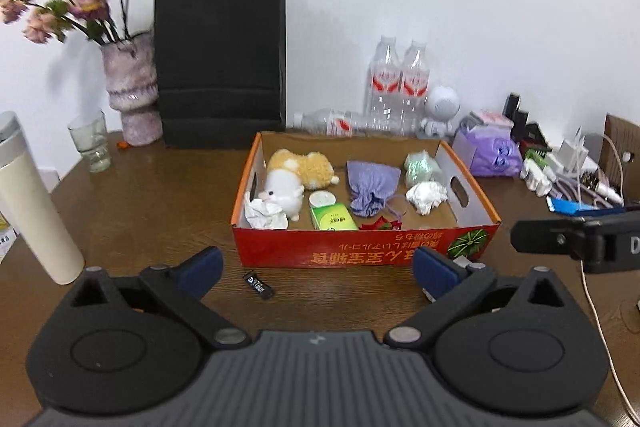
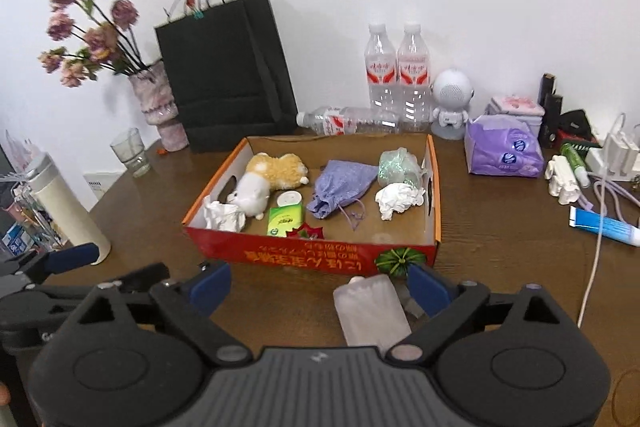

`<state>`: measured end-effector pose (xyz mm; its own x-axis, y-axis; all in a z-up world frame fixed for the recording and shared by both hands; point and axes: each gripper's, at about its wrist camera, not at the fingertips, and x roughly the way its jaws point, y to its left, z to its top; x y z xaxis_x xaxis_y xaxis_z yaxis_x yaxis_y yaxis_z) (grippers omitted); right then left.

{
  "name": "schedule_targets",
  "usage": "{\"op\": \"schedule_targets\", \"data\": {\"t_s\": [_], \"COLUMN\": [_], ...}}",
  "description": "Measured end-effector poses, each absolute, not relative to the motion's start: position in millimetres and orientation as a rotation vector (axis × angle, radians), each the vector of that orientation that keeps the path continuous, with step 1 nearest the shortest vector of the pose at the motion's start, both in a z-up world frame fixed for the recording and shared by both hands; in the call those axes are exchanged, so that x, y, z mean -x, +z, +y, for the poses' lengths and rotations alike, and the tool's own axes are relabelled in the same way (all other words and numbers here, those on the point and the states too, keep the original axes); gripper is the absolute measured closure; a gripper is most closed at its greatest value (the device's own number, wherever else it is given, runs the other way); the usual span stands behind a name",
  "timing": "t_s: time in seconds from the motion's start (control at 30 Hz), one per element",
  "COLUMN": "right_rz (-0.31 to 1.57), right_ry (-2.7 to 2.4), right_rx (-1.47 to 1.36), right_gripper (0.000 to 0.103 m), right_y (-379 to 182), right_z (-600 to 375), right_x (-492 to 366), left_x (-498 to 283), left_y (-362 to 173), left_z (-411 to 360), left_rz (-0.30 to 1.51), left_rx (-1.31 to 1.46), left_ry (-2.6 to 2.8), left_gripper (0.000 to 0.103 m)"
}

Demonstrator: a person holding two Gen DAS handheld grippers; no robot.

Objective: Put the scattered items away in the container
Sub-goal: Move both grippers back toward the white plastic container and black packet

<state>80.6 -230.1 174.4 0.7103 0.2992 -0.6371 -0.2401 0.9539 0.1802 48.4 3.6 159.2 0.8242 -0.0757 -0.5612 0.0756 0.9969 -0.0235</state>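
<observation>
A red cardboard box (image 1: 360, 251) (image 2: 320, 259) stands open on the brown table. It holds a plush toy (image 1: 296, 175), a purple pouch (image 1: 370, 187), crumpled tissues (image 1: 426, 197), a green tissue pack (image 1: 334, 219) and more. My left gripper (image 1: 318, 271) is open and empty in front of the box; a small black stick (image 1: 259, 285) lies on the table between its fingers. My right gripper (image 2: 318, 287) is open; a pale translucent packet (image 2: 370, 311) lies on the table between its fingers, close to the right one, untouched.
A black paper bag (image 1: 220, 63), a vase of flowers (image 1: 132, 91), a glass (image 1: 90, 143) and a white flask (image 1: 36, 203) stand left. Water bottles (image 2: 396, 75), an astronaut figure (image 2: 452, 103), a purple pack (image 2: 504, 147), chargers and cables (image 2: 596, 219) crowd the right.
</observation>
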Motion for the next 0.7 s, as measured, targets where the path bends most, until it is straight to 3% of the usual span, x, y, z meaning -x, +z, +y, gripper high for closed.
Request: {"op": "schedule_targets", "data": {"t_s": [0.43, 0.7], "right_rz": [0.399, 0.275], "right_ry": [0.253, 0.242], "right_rx": [-0.05, -0.016], "right_gripper": [0.007, 0.007], "right_y": [96.6, 34.5], "right_z": [-230.3, -236.1], "right_x": [52.6, 116.4], "left_x": [76.6, 129.5], "left_y": [104.6, 43.7], "left_z": [3.5, 4.5], "left_rz": [0.251, 0.227], "left_rx": [-0.048, -0.019], "left_ry": [-0.032, -0.036], "left_gripper": [0.0, 0.0]}}
